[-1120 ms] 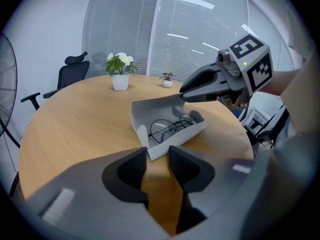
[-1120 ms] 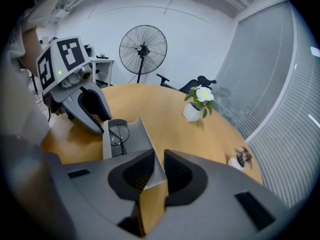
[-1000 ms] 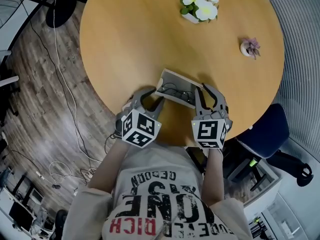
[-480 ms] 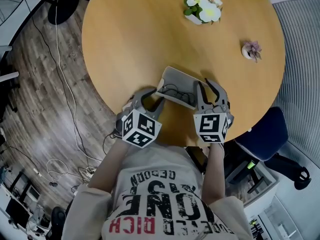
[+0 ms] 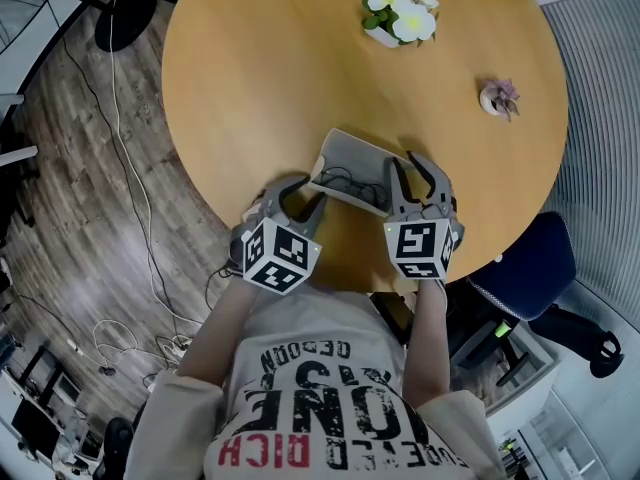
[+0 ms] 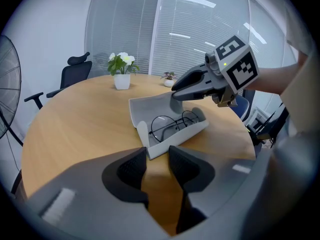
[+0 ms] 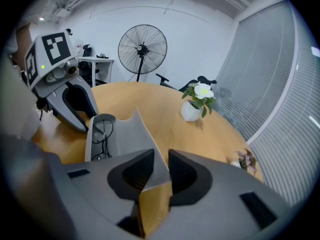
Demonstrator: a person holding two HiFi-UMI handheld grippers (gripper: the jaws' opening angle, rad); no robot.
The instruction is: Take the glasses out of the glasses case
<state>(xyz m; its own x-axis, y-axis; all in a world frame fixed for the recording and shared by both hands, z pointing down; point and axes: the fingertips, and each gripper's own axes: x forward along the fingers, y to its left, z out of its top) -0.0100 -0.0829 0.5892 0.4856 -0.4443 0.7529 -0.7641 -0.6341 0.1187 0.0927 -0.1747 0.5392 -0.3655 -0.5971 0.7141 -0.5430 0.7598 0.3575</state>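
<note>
We are looking down on a round wooden table (image 5: 260, 68) where a person is working an open grey glasses case (image 5: 350, 156) with a gripper in each hand. The case is lying near the table's edge closest to the person, its lid (image 7: 131, 134) standing up and tilted back. The wire-rimmed glasses (image 6: 170, 126) are resting inside the base, folded.

The left gripper (image 6: 157, 156) is meeting the case at its near left corner. Its fingers are standing fairly wide, and we are seeing that corner of the base sitting between the pads and touching them. The right gripper (image 7: 160, 161) is reaching in from the opposite end. Its fingers are drawn narrow and are pinching the lid's thin edge, which is running down between the pads.

Both grippers are pointing slantwise down toward the table. A pot of white flowers (image 5: 398, 16) and a small potted succulent (image 5: 498, 96) are standing well apart from the case on the far side of the table. A pedestal fan (image 7: 142, 49) is standing beyond the table.
</note>
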